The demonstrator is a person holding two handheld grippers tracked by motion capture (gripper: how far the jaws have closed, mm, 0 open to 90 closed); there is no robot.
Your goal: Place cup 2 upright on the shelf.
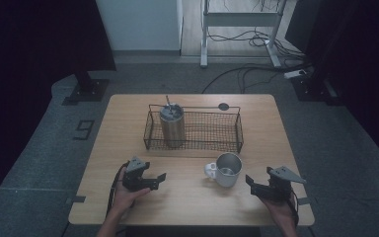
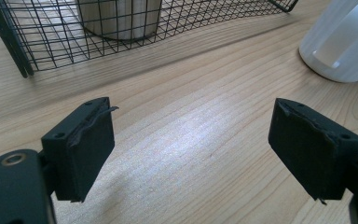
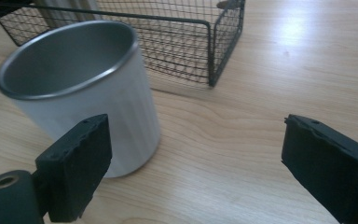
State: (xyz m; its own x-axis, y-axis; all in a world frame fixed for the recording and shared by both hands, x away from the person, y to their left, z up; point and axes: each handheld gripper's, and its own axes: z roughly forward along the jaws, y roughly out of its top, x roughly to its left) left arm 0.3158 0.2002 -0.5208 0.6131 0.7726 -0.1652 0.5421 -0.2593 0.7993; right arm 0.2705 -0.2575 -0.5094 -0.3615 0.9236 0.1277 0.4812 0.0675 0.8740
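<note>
1. Mug (image 1: pixel 226 169): a white mug with a bare metal inside stands upright on the wooden table (image 1: pixel 187 197), in front of the wire basket and apart from it, toward the right half of the tabletop. Its handle points to the left in the high view. In the right gripper view the mug (image 3: pixel 81 88) rises just behind the left-hand jaw, empty as far as its inside shows.
2. Right gripper (image 1: pixel 258 186): held in the person's right hand (image 1: pixel 282 210) near the table's front right corner, it points left toward the mug and lies near it without touching. Its jaws stand wide apart with only bare tabletop between them.
3. Left gripper (image 1: pixel 154 181): held in the person's left hand (image 1: pixel 125 195) at the front left of the table, well apart from the mug, it points right and forward. In the left gripper view its jaws are spread wide over bare wood, nothing between the pads, with the mug (image 2: pixel 342 39) at the upper right.
4. Wire basket (image 1: pixel 212 144): a black mesh basket sits across the middle of the table.
5. Metal tumbler (image 1: pixel 171 126): it stands upright in the left end of the basket, a thin straw (image 1: pixel 168 101) rising from its lid.
6. Dark round disc (image 1: pixel 223 106): it lies on the table behind the basket.
</note>
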